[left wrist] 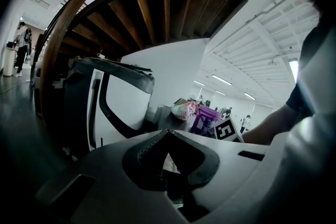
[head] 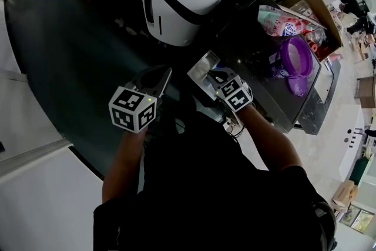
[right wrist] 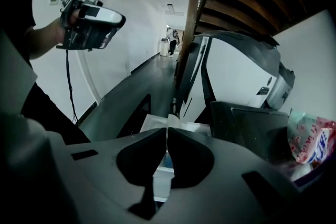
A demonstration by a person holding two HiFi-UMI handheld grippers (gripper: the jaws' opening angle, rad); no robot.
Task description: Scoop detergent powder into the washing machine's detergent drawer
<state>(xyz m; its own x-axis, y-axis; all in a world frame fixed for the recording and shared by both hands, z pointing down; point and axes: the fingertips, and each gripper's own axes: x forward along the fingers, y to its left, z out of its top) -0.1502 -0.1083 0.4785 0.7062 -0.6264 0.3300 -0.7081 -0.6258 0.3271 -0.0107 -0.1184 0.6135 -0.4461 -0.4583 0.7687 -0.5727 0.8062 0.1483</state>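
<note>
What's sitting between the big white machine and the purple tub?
A pink bag lies between white machine and purple tub, clearest in the left gripper view.

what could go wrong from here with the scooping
1. The left gripper and right gripper are both shut and empty. The right one hangs just above the white drawer, so swinging away might knock it.
2. The purple scoop lies close to the detergent bag and cardboard box; grabbing it may nudge them.
</note>
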